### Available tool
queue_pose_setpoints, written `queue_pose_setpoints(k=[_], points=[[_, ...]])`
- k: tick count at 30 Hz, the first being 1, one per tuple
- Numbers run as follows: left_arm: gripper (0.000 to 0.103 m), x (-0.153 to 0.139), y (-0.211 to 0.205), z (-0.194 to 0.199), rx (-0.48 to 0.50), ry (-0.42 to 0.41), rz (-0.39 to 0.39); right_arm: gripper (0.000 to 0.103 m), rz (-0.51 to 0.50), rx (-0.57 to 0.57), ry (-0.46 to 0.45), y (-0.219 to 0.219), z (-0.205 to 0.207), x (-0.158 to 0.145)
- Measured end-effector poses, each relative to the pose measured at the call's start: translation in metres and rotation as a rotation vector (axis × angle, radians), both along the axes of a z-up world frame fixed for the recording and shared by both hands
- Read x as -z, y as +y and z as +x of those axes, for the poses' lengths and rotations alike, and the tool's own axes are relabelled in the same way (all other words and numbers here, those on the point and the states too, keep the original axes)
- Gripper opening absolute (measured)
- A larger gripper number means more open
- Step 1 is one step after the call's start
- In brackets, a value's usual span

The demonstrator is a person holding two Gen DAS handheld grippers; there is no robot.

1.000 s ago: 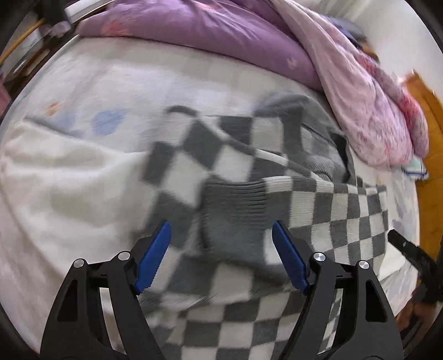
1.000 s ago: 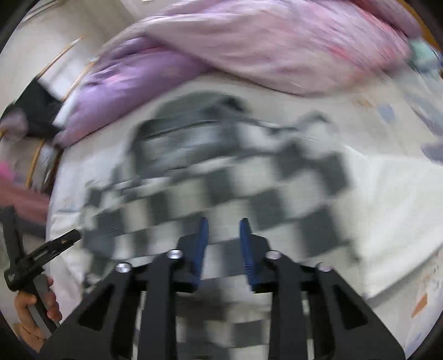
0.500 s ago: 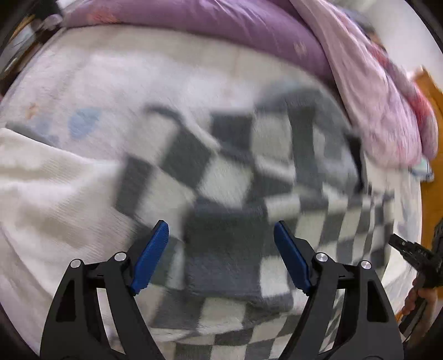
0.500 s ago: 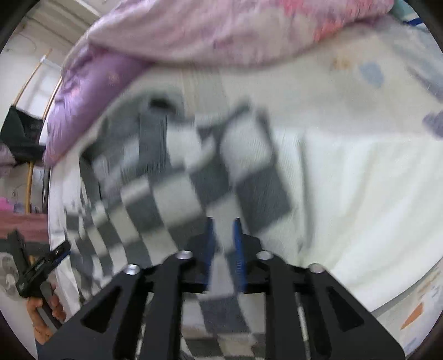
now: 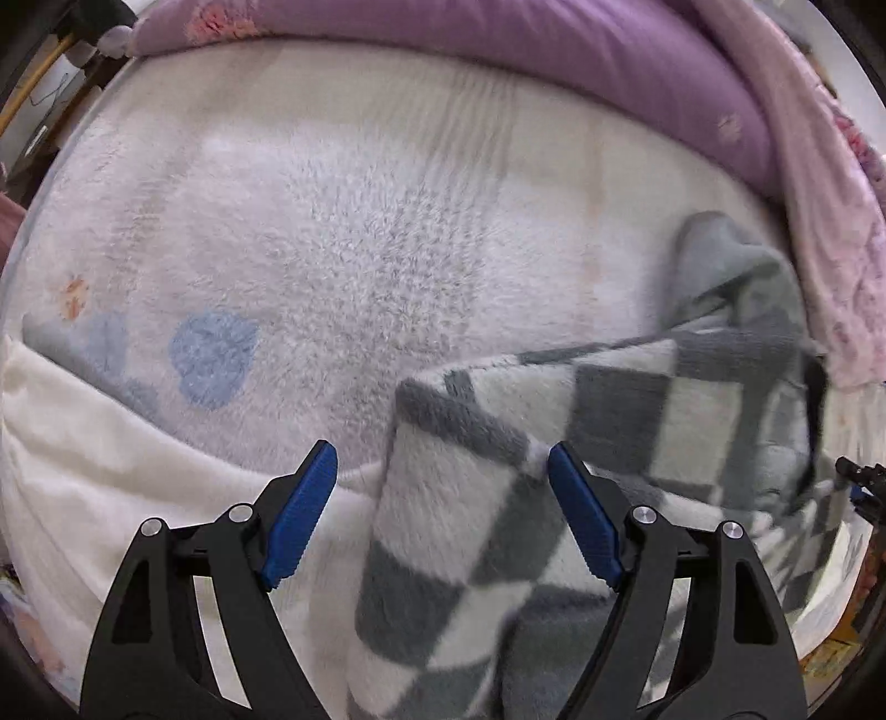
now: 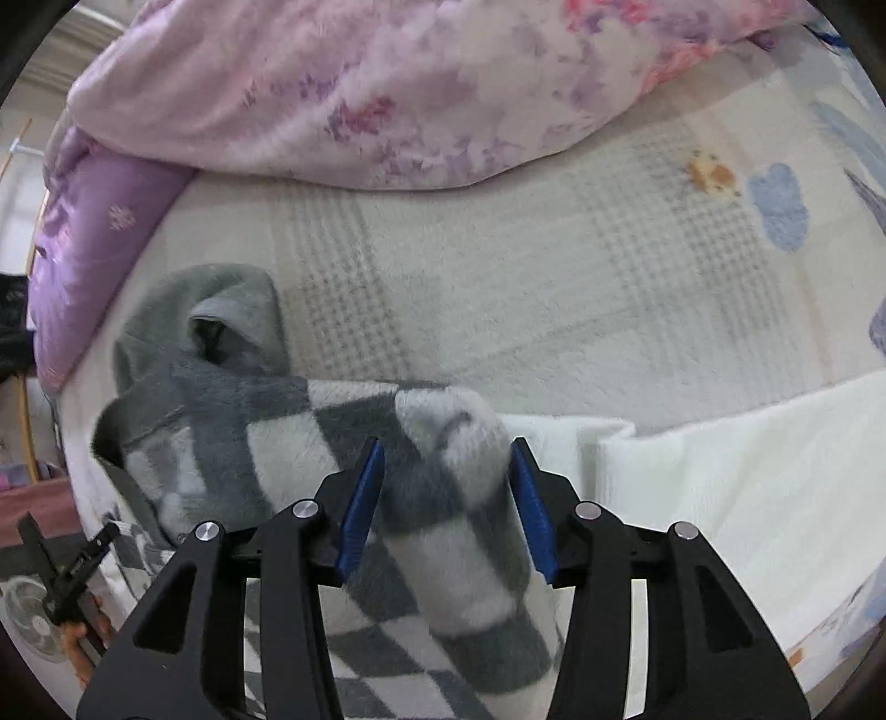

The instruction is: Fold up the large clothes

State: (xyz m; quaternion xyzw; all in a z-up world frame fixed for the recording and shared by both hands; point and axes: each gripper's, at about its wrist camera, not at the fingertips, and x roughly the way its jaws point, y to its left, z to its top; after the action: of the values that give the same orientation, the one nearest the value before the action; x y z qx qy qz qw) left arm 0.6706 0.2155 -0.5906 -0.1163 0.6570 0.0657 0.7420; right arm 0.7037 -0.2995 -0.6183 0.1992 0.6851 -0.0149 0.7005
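A fleecy grey-and-white checked garment [image 5: 554, 471] with a grey hood [image 6: 221, 310] lies folded over on the bed. My left gripper [image 5: 443, 509] is open, its blue pads wide apart over the garment's near left edge, touching nothing. In the right wrist view the garment [image 6: 443, 526] bulges up between the blue pads of my right gripper [image 6: 446, 504], which stands open with the fold lying between its fingers.
A pale patterned bed sheet [image 5: 360, 232] covers the bed. A white blanket [image 6: 747, 487] lies along the near edge. A purple quilt [image 5: 498, 50] and a pink floral duvet [image 6: 415, 83] are heaped at the far side.
My right gripper was shut on the garment and has opened. The garment has been folded over, baring much of the sheet. My left gripper stayed open and shifted left.
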Motion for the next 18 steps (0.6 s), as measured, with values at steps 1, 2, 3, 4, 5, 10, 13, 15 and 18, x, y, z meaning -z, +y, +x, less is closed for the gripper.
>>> queue_pose_setpoints(k=[1, 2, 3, 4, 5, 10, 13, 15, 18], points=[[0.079, 0.006, 0.001, 0.005, -0.003, 0.012, -0.008, 0.044, -0.017, -0.019, 0.028, 0.000, 0.002, 0.005], [0.079, 0.011, 0.002, 0.008, -0.002, 0.028, -0.017, 0.044, -0.015, -0.024, 0.044, 0.001, 0.004, 0.010], [0.079, 0.015, 0.003, 0.011, -0.006, 0.041, -0.011, 0.044, -0.002, -0.027, 0.066, 0.000, 0.005, 0.017], [0.079, 0.022, 0.004, 0.014, -0.015, 0.065, 0.000, 0.044, 0.006, -0.027, 0.079, -0.001, 0.006, 0.021], [0.078, 0.026, 0.006, 0.015, -0.024, 0.084, 0.004, 0.043, 0.009, -0.027, 0.081, -0.002, 0.006, 0.023], [0.022, 0.017, -0.002, 0.014, -0.010, 0.046, -0.003, 0.025, 0.000, -0.073, 0.053, 0.000, 0.002, 0.021], [0.019, -0.006, -0.005, 0.005, -0.021, -0.018, -0.003, 0.022, -0.005, -0.080, -0.006, 0.001, -0.008, 0.007], [0.018, -0.027, -0.004, -0.007, -0.037, -0.075, -0.012, 0.021, -0.006, -0.081, -0.052, 0.001, -0.015, -0.008], [0.017, -0.067, -0.009, -0.035, -0.026, -0.181, -0.014, 0.020, 0.028, -0.068, -0.158, -0.004, -0.042, -0.043]])
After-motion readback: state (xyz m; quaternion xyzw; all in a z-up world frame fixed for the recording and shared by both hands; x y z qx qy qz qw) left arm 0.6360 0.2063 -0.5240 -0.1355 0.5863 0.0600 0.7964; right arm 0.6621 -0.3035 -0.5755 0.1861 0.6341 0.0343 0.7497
